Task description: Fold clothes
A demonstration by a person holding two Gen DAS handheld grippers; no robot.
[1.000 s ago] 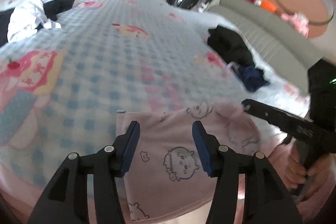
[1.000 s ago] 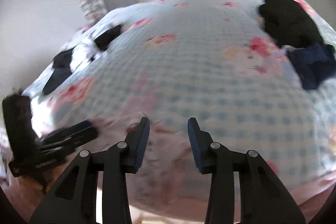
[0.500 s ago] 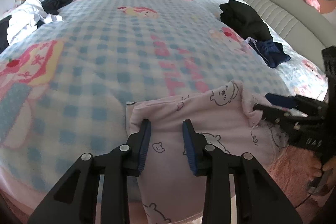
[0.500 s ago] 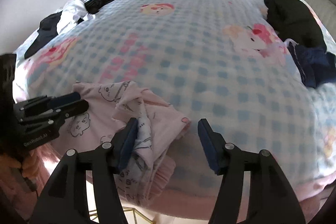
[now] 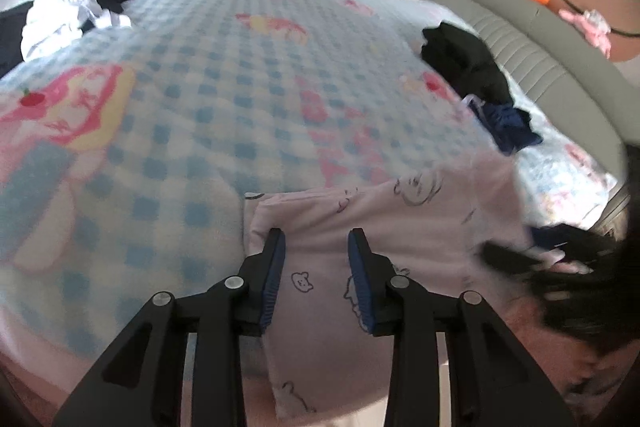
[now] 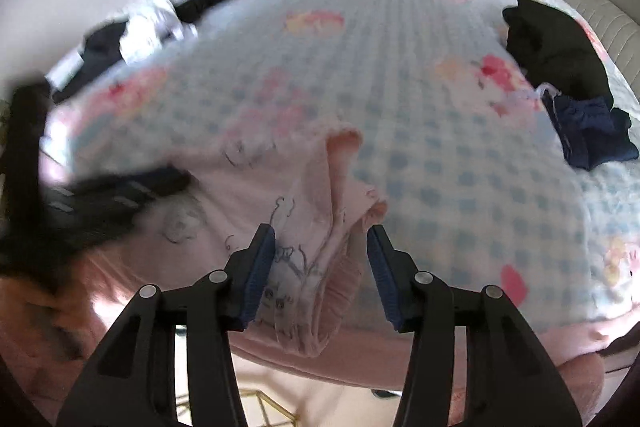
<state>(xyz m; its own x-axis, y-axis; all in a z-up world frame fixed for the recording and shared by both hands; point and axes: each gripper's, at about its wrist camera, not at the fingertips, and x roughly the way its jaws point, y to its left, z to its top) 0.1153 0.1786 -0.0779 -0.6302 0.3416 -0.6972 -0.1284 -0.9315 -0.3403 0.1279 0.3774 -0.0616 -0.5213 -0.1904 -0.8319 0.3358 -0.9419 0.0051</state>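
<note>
A pale pink garment (image 5: 360, 227) printed with small cartoon bears lies at the near edge of the bed, partly hanging over it. My left gripper (image 5: 317, 253) is open above its left corner, cloth showing between the blue pads. In the right wrist view the same pink garment (image 6: 248, 187) has a bunched, folded ridge at its right side. My right gripper (image 6: 321, 251) is open around that ridge. Each gripper appears blurred in the other's view: the right gripper (image 5: 520, 259) and the left gripper (image 6: 120, 187).
The bed (image 5: 224, 99) carries a blue-and-white checked cover with pink cartoon prints. Black clothes (image 5: 464, 63) and a navy item (image 5: 508, 125) lie at the right, black and white clothes (image 5: 72, 11) at the far left. A grey padded headboard (image 5: 540, 51) runs along the right.
The left gripper's jaws have narrowed since a second ago and sit over the garment's corner. The right gripper has moved in over the bunched ridge. Both grippers are blurred by motion.
</note>
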